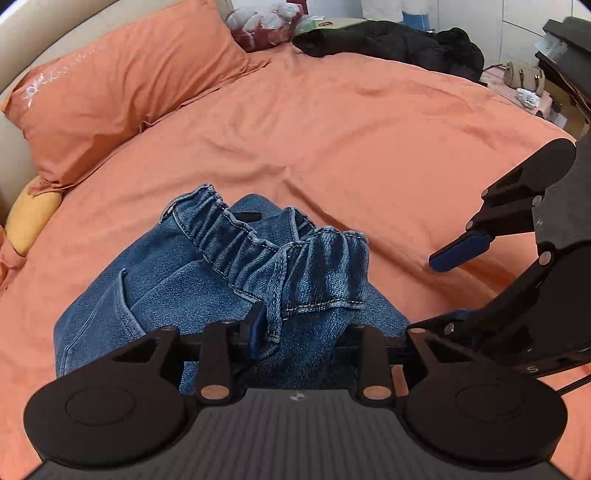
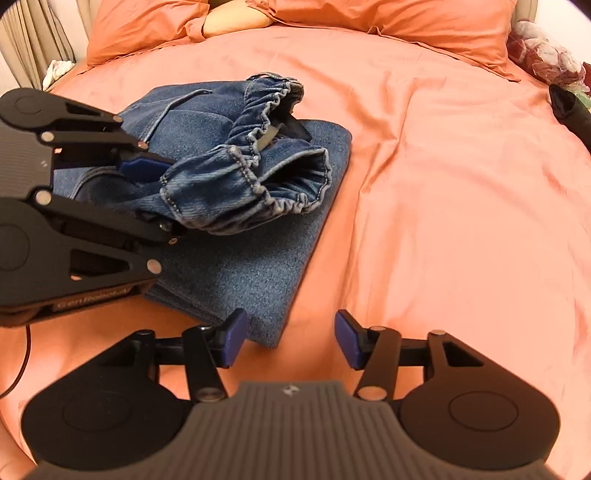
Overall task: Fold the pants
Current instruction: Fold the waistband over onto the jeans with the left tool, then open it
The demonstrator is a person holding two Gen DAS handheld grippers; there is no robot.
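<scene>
Blue denim pants lie folded on the orange bed sheet, their elastic waistband bunched up on top. My left gripper is shut on a fold of that waistband; one blue pad shows and denim hides the other. The right wrist view has the left gripper entering from the left, with the waistband filling its jaws above the folded pants. My right gripper stands open and empty over the sheet by the pants' near corner. The right gripper also shows at the right of the left wrist view.
Orange pillows lie at the head of the bed, a yellow cushion beside them. A black garment and a plastic bag sit at the far edge. A handbag stands beyond the bed. Bare sheet stretches right of the pants.
</scene>
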